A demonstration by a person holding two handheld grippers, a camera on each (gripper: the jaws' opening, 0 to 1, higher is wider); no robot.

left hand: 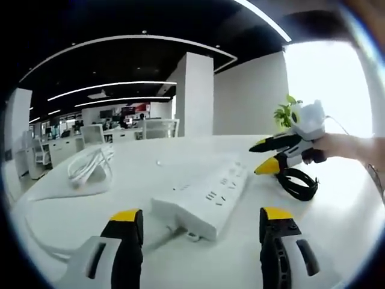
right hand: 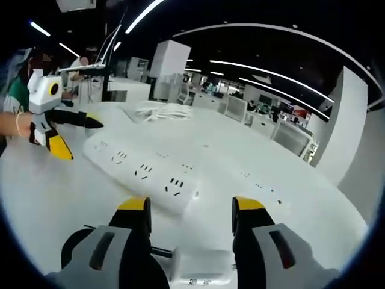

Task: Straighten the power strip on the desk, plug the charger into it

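The white desk [left hand: 337, 229] carries the long white power strip [left hand: 204, 195], which lies flat and slantwise across it, just ahead of the left gripper [left hand: 201, 224], whose jaws stand apart and grasp nothing. From the right gripper view the same strip [right hand: 141, 171] stretches beyond the right gripper [right hand: 191, 214], jaws also spread and empty, with the white charger [right hand: 201, 268] and its coiled black cable [right hand: 75, 244] lying on the desk beneath those jaws; a bundled white cord [left hand: 90, 164] rests well apart on the far side
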